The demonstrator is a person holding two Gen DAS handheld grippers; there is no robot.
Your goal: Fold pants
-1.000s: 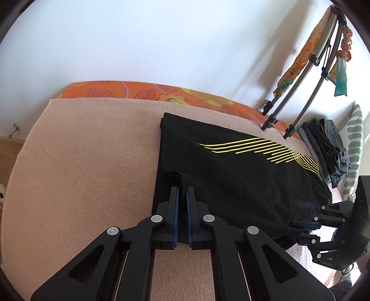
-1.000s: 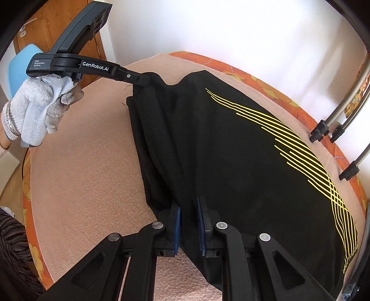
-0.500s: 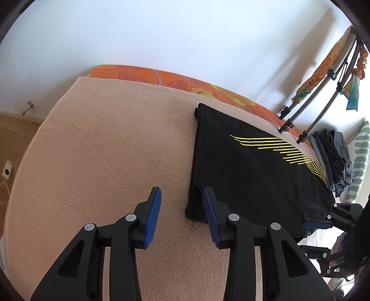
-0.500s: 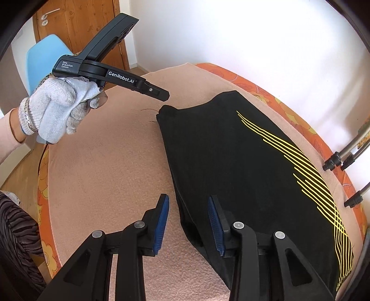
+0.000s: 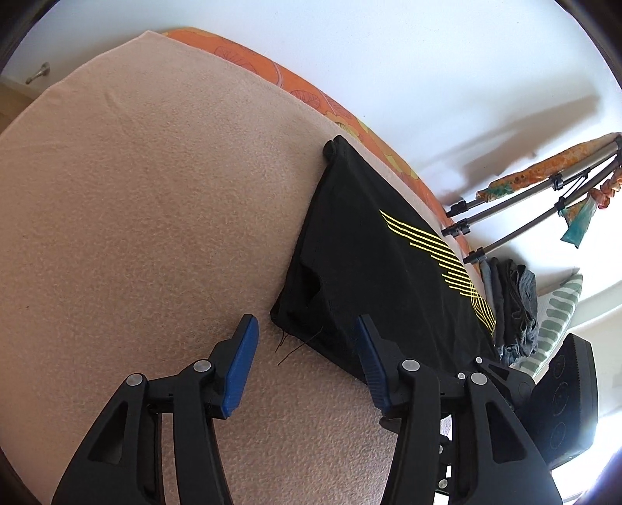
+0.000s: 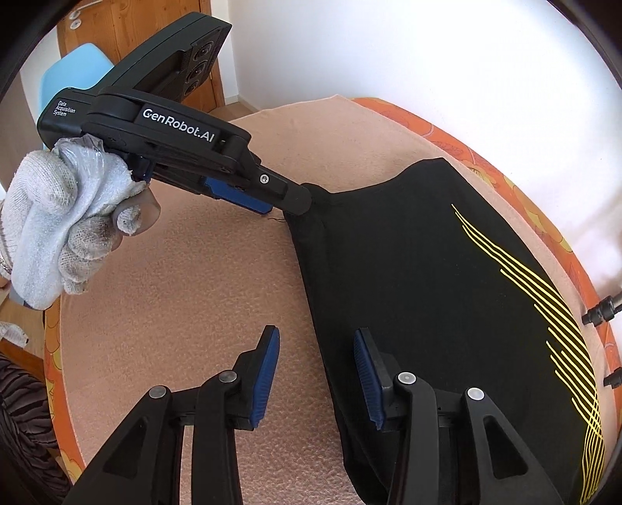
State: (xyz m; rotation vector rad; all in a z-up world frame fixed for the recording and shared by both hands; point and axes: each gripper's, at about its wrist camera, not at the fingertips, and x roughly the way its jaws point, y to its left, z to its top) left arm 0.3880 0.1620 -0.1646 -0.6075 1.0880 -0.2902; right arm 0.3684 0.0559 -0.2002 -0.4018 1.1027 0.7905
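Note:
Black pants with yellow stripes (image 5: 373,264) lie folded flat on a pinkish blanket (image 5: 136,194); they also show in the right wrist view (image 6: 427,272). My left gripper (image 5: 305,338) is open and empty, just above the pants' near corner, where loose threads stick out. It also shows from the side in the right wrist view (image 6: 283,200), held by a gloved hand at the pants' far corner. My right gripper (image 6: 315,353) is open and empty, its jaws straddling the pants' left edge. Its body shows in the left wrist view (image 5: 505,384).
An orange flowered mattress edge (image 5: 311,97) borders the blanket along a white wall. A drying rack (image 5: 525,202) with cloths, a pile of grey clothes (image 5: 513,303) and a green-patterned pillow (image 5: 556,322) stand at right. A wooden door (image 6: 116,31) and blue chair (image 6: 77,70) are beyond.
Both grippers were shut on the pants' edge a second ago. Both have opened, let the pants go and drawn back a little, and the pants now lie flat.

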